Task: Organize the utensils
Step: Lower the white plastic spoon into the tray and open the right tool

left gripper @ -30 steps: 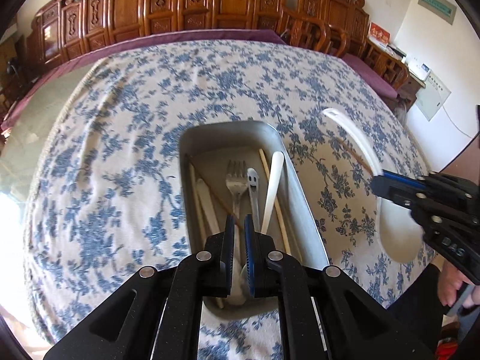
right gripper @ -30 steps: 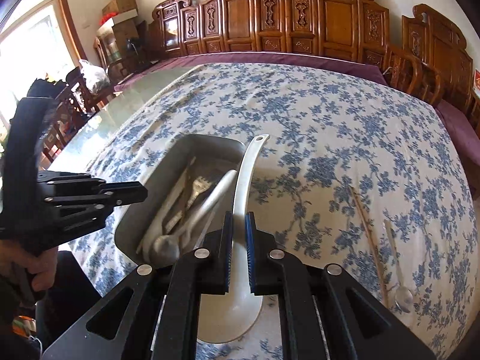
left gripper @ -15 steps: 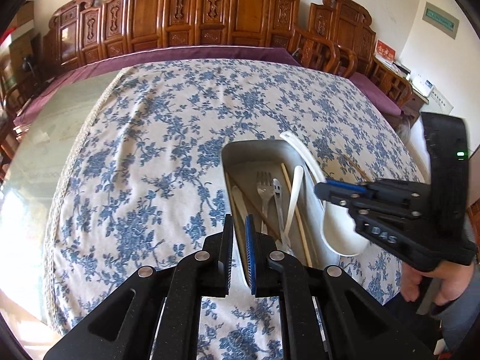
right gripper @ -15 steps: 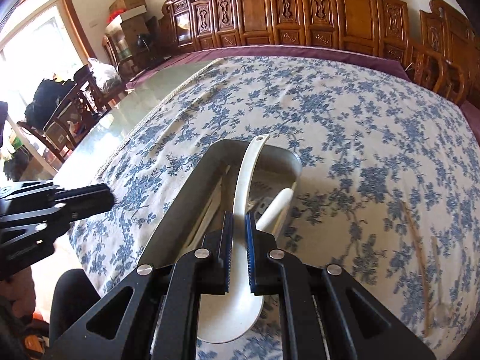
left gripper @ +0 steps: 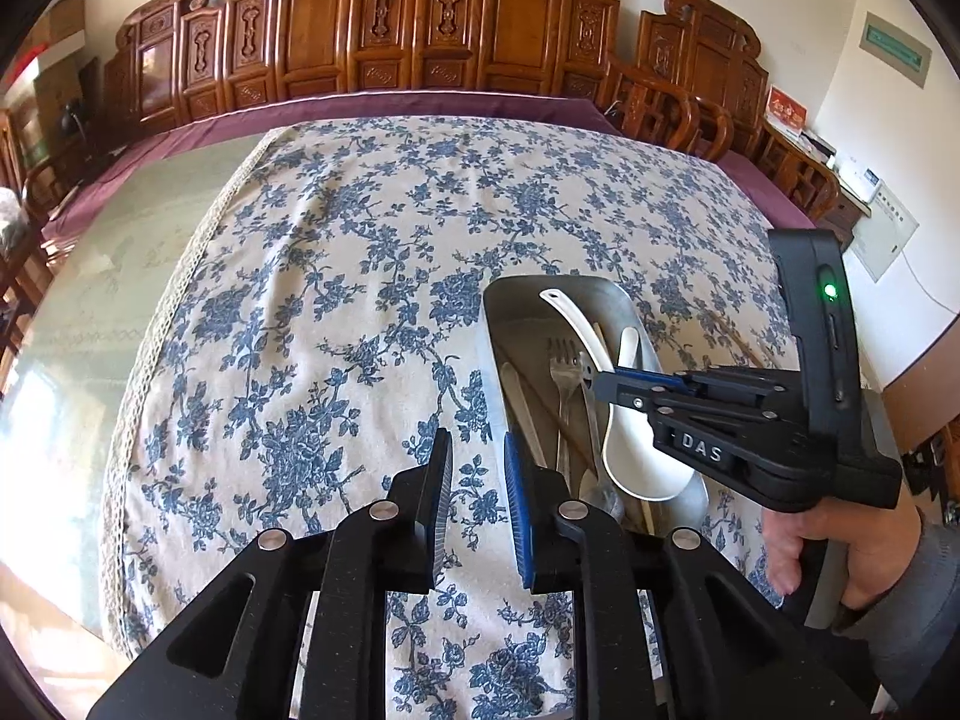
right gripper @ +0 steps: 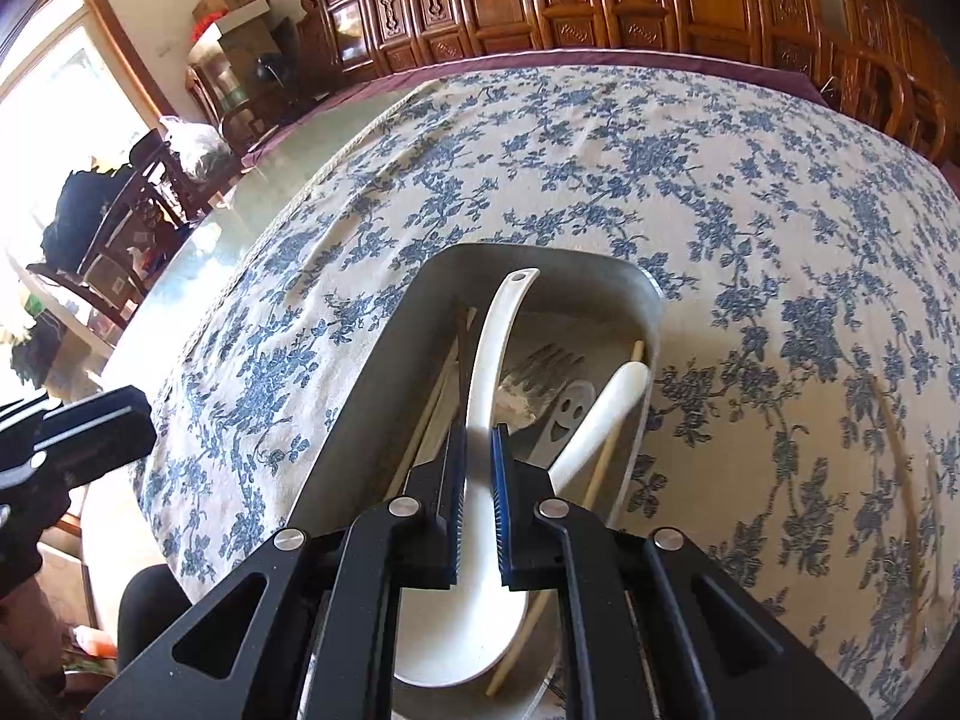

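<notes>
A grey metal tray (left gripper: 498,306) (right gripper: 372,384) sits on the blue-flowered tablecloth. It holds a fork (left gripper: 563,360) (right gripper: 549,360), a smiley-face utensil (right gripper: 567,414), a small white spoon (right gripper: 606,414), chopsticks (right gripper: 432,414) and other pieces. My right gripper (right gripper: 477,450) (left gripper: 600,381) is shut on the handle of a large white ladle (right gripper: 489,360) (left gripper: 636,456), held over the tray with its bowl near the tray's near end. My left gripper (left gripper: 477,468) is slightly open and empty, just left of the tray above the cloth.
A chopstick (right gripper: 897,438) and a thin spoon (right gripper: 933,516) lie on the cloth right of the tray. Carved wooden chairs (left gripper: 390,30) ring the far side of the table. The glass table edge (left gripper: 78,312) is bare at the left.
My right gripper has carried the ladle left from beside the tray to over it. My left gripper has moved left off the tray and its jaws have parted.
</notes>
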Demonstrator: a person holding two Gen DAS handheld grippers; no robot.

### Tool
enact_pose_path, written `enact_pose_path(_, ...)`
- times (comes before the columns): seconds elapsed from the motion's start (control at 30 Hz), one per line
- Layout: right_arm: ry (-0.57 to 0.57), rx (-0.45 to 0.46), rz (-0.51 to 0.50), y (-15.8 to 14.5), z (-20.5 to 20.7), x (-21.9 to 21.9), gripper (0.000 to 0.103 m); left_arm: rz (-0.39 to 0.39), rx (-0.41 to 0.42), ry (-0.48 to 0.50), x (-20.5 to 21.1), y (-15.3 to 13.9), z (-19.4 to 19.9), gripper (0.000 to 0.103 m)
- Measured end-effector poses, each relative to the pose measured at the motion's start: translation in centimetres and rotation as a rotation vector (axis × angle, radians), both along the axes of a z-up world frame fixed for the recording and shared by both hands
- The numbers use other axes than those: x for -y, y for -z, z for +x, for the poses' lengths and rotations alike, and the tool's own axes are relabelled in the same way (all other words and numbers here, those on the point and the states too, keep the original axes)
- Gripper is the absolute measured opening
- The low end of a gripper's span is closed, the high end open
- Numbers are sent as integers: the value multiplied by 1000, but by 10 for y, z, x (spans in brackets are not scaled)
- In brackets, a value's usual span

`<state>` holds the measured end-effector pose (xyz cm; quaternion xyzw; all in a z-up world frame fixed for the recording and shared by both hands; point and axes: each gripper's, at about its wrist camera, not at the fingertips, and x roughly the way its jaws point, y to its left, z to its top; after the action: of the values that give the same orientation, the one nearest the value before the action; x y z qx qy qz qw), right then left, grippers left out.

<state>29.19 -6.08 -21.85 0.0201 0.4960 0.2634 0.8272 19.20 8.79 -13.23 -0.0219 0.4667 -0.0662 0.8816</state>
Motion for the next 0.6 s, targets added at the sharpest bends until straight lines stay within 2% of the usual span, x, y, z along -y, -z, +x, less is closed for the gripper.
enact_pose_path(0.43,-17,-21,2,11,0,-4,11,13,-11,4,7,3,-1,17)
enact_pose_path(0.6,-27,4,16,6,-2,1,13,16,-15,6,11,3,0,17)
